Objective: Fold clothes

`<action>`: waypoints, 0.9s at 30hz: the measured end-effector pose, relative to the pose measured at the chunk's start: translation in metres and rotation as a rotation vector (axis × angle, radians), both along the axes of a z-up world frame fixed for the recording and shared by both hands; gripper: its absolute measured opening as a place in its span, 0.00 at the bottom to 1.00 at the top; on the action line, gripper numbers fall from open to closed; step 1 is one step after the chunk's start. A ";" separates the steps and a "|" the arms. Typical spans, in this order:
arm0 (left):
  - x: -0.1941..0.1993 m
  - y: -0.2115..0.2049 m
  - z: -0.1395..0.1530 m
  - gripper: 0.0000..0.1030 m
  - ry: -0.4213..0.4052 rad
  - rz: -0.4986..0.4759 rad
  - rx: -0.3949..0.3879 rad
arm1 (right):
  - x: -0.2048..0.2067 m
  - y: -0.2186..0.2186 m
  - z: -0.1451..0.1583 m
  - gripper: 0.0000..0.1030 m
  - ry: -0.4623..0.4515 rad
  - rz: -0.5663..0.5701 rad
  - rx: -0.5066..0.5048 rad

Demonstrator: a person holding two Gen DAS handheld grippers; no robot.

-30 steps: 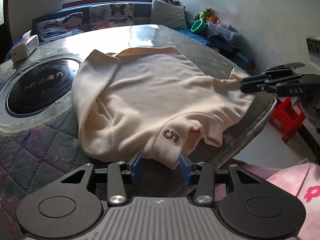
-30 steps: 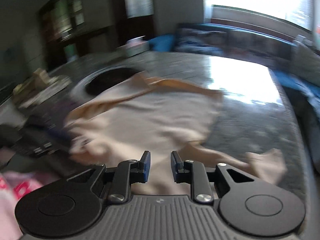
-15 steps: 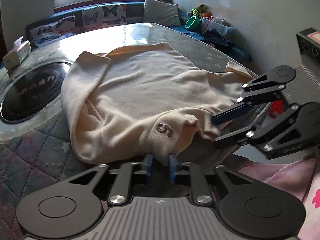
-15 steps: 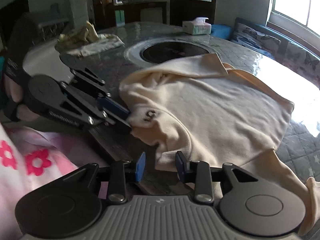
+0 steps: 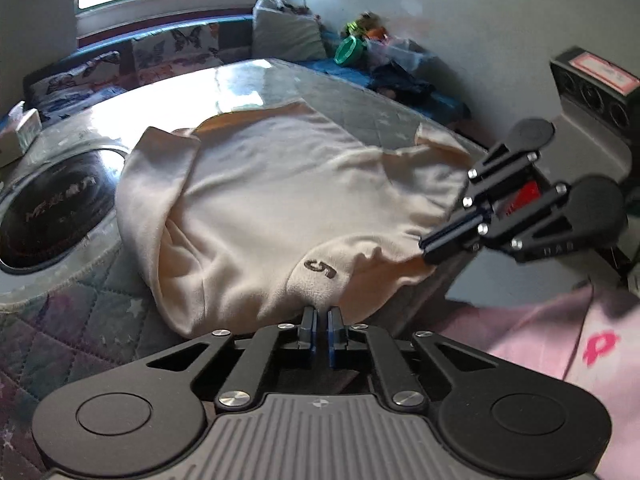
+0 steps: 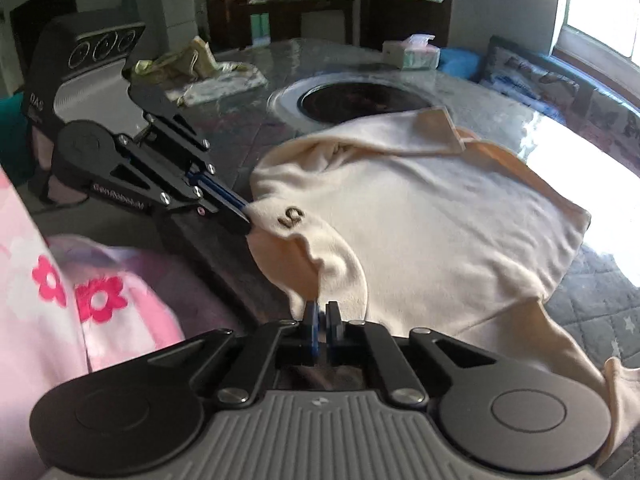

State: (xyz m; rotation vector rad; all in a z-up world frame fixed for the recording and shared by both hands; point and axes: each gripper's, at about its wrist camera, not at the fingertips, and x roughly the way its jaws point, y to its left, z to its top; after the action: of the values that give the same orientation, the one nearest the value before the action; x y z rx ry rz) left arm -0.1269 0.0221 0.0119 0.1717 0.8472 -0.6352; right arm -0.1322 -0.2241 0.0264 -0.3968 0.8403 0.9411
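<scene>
Quilted table (image 5: 104,312) carries a cream sweater (image 5: 280,200); left gripper (image 5: 321,322) and right gripper (image 6: 321,322) both pinch its near hem.

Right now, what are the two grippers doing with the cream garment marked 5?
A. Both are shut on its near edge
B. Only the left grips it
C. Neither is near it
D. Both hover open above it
A: the left gripper and the right gripper each pinch the near edge of the cream garment, jaws closed.

Open quilted table (image 5: 92,320) left of cream shirt (image 5: 280,200), tissue box (image 6: 412,54) and crumpled cloth (image 6: 192,64) at far side, sofa cushions (image 5: 284,36) beyond.
</scene>
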 end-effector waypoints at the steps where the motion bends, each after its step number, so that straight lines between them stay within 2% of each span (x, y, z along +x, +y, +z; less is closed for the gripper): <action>1: 0.000 0.000 -0.002 0.05 0.008 -0.010 0.008 | 0.001 0.000 -0.001 0.04 0.018 0.006 0.001; 4: 0.002 0.003 0.001 0.06 0.011 -0.024 0.006 | 0.006 -0.005 0.005 0.11 0.054 0.003 0.041; 6: 0.004 0.006 0.004 0.08 0.011 -0.032 0.001 | 0.012 -0.009 0.010 0.11 0.041 -0.016 0.058; 11: 0.012 0.012 0.028 0.09 -0.066 -0.046 -0.013 | 0.035 -0.014 0.012 0.11 0.013 -0.075 0.080; 14: 0.026 0.015 0.039 0.11 -0.105 0.001 -0.016 | 0.040 -0.008 0.001 0.11 0.034 -0.065 0.069; 20: 0.079 0.009 0.041 0.23 -0.130 0.141 -0.004 | 0.049 0.005 -0.022 0.15 0.085 -0.031 0.043; 27: 0.154 -0.024 0.027 0.39 -0.199 0.203 0.085 | 0.062 0.004 -0.016 0.16 0.079 -0.036 0.063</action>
State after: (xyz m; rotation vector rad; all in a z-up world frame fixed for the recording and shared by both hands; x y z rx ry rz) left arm 0.0272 -0.0016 0.0389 0.2190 0.6894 -0.3855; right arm -0.0705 -0.2204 0.0107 -0.2907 0.8850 0.9523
